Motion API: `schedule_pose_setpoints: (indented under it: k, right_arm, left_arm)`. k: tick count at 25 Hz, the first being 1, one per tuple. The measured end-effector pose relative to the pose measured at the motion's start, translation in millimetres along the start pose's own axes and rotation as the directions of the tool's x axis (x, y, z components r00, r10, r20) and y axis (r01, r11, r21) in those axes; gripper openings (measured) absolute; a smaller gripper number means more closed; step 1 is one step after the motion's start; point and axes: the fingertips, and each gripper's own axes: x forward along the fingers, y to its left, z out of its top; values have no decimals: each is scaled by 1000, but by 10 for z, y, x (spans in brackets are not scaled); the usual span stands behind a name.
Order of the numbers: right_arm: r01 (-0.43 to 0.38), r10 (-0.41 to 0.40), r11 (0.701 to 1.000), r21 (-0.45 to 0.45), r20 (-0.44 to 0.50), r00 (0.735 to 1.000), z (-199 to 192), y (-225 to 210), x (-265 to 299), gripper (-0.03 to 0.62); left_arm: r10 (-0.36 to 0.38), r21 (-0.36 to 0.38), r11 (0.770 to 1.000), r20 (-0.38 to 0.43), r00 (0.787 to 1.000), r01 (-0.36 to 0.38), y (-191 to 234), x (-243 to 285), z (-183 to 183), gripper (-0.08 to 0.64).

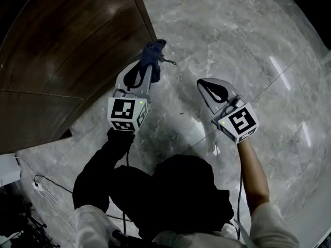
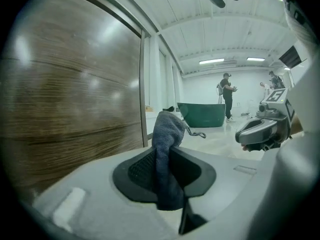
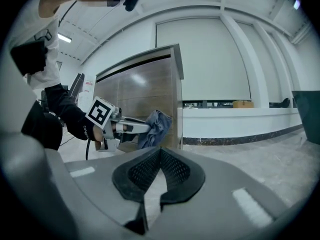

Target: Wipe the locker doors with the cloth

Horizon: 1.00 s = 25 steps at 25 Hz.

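A dark blue cloth (image 1: 153, 54) sticks out of my left gripper (image 1: 148, 68), whose jaws are shut on it. In the left gripper view the cloth (image 2: 167, 134) stands pinched between the black pads, its top bunched above them. The brown wood locker doors (image 1: 67, 50) are to the left of that gripper, and the cloth is close to the locker's corner edge (image 2: 142, 84). My right gripper (image 1: 202, 84) hovers over the marble floor to the right, jaws shut with nothing in them (image 3: 160, 151). It faces the left gripper's cloth (image 3: 156, 126) and the locker (image 3: 145, 94).
Grey marble floor (image 1: 243, 45) spreads to the right and ahead. A green tub (image 2: 202, 114) and two people (image 2: 227, 95) stand far off in the hall. A white low wall (image 3: 240, 119) runs behind the locker. Cables (image 1: 46, 182) lie on the floor near my feet.
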Motion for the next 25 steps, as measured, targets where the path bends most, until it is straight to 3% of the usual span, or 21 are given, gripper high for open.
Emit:
schedule_pose_setpoints:
  k: [7,10,25]
  right_arm:
    - [25,-25,999,46,-2,1000,-146,-194,73,5]
    - [33,-32,998,56,-9,999,-188,-234,84,5]
    - [-2,3,999,38,-12,1000,-82,0,290,5]
  left_arm:
    - [73,-24,997,-51,996,-75,367,464,-275,81]
    - [114,-72,990,-84,990,-120,532,552,-428,80]
    - [159,-61,984,-104,982,-165,849,232,-594,81]
